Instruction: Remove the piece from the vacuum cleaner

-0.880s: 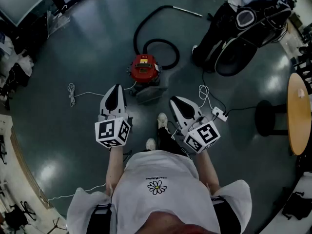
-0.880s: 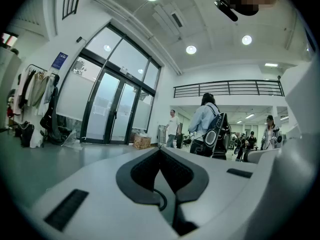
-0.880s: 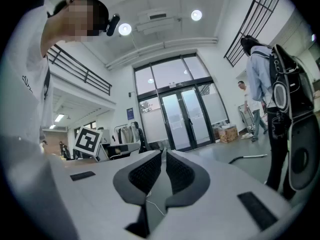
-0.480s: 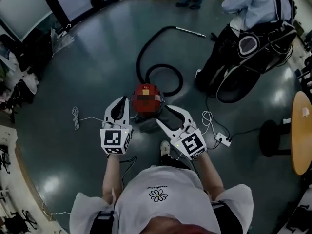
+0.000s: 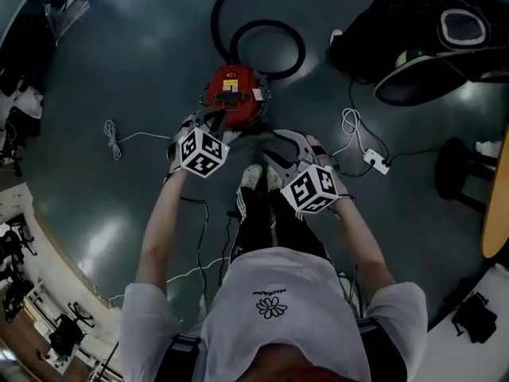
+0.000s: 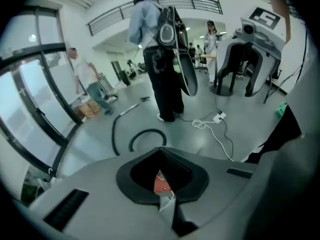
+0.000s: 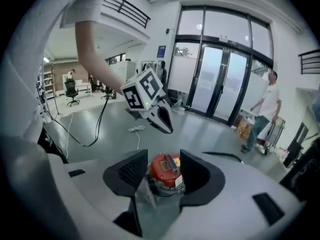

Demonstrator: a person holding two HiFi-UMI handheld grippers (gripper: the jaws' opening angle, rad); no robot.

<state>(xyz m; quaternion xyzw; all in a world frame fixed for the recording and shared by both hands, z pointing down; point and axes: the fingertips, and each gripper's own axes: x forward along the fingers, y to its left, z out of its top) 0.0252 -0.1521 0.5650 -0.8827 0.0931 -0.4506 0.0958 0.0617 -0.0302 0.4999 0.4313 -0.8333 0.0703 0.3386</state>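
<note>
A red canister vacuum cleaner [image 5: 233, 95] stands on the dark floor, its black hose [image 5: 270, 50] looping behind it. A grey translucent piece [image 7: 150, 196] sticks out of its near side. My left gripper [image 5: 205, 122] is at the vacuum's near left edge. In the left gripper view only a narrow gap shows between the pads, with a sliver of the red vacuum [image 6: 161, 185] in it. My right gripper [image 5: 278, 143] hovers just short of the vacuum, jaws wide open. The red vacuum [image 7: 166, 168] and the grey piece show between its pads, untouched.
A white power strip [image 5: 374, 161] with coiled cable lies right of the vacuum. A white cord [image 5: 111, 138] lies to the left. A person with a backpack [image 5: 433, 42] stands at the back right, near a black stool [image 5: 457, 173] and a round wooden table [image 5: 499, 205].
Both grippers have gone forward and down to the vacuum. The left one now sits at its near left edge, the right one close in front of it.
</note>
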